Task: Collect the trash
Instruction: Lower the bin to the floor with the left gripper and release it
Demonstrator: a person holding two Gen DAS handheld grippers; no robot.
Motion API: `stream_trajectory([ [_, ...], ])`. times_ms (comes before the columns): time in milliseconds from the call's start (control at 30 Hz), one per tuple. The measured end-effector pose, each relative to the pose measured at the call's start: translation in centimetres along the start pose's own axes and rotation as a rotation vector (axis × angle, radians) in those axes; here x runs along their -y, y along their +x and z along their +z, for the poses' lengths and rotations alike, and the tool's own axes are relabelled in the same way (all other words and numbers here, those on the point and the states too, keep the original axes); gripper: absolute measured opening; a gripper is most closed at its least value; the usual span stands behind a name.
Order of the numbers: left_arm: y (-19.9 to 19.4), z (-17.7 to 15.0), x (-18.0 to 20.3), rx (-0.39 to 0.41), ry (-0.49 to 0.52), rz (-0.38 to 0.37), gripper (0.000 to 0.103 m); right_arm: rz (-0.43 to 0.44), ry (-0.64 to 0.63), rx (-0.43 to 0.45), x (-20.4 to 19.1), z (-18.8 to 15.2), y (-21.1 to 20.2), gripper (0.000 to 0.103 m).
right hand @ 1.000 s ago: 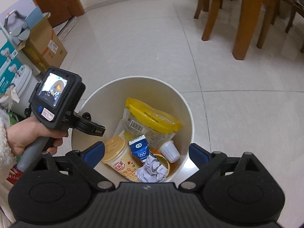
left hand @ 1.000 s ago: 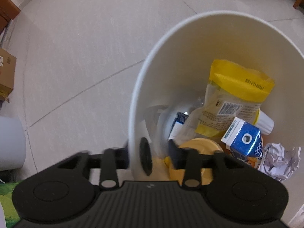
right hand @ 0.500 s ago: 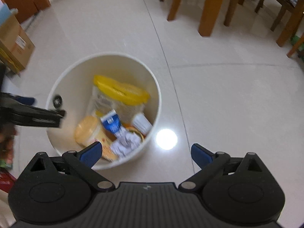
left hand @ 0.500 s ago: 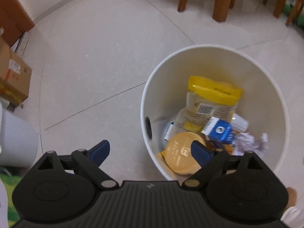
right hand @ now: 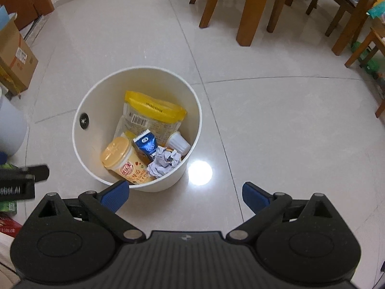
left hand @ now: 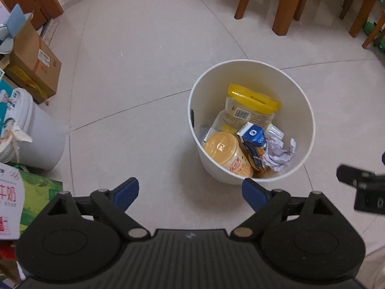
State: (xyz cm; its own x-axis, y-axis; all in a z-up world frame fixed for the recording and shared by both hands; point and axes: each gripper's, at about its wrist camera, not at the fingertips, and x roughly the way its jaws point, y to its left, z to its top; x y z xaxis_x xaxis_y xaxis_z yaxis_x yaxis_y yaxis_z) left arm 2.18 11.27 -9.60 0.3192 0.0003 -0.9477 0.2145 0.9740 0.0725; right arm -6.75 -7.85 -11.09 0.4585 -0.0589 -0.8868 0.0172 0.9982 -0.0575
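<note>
Nearest the lens, the left gripper [left hand: 190, 192] is hanging above bare floor with its blue pads spread wide and nothing lying between them; the right gripper [right hand: 184, 193] is likewise standing spread and empty, its left pad overlapping the near rim of the bin in the right wrist view. Just beyond the fingertips, the white bin [left hand: 305, 110] is standing upright on the pale tiled floor [left hand: 144, 72], holding the collected trash: a yellow-lidded cup [left hand: 225, 149] is lying tilted against the near wall, a blue carton [left hand: 253, 137] is leaning beside it, a crumpled paper ball [left hand: 279, 153] is resting to the right of the carton, a small white ribbed cup [right hand: 178, 142] is sitting toward the right wall, and a yellow-topped pouch [left hand: 250, 106] is standing against the far wall. A dark round fitting [right hand: 83, 121] is showing on the bin's inner left wall. To the left, a white lidded bucket [left hand: 41, 134] and printed packaging are crowding the floor edge, with an open cardboard box [left hand: 36, 60] lying farther back. Farthest away, wooden table and chair legs [right hand: 250, 9] are standing well apart from the bin, and a brown wooden door [left hand: 36, 0] is closing off the far left corner.
</note>
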Motion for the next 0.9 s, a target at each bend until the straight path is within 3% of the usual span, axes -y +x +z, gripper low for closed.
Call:
stream_trajectory([
  [367, -5.3, 0.3, 0.9, 0.031, 0.015, 0.036, 0.093, 0.033, 0.073, 0.015, -0.1, 0.3, -3.6, 0.103],
  [900, -7.1, -0.2, 1.5, 0.042, 0.019, 0.029, 0.093, 0.039, 0.106, 0.034, -0.3, 0.0, -5.4, 0.103],
])
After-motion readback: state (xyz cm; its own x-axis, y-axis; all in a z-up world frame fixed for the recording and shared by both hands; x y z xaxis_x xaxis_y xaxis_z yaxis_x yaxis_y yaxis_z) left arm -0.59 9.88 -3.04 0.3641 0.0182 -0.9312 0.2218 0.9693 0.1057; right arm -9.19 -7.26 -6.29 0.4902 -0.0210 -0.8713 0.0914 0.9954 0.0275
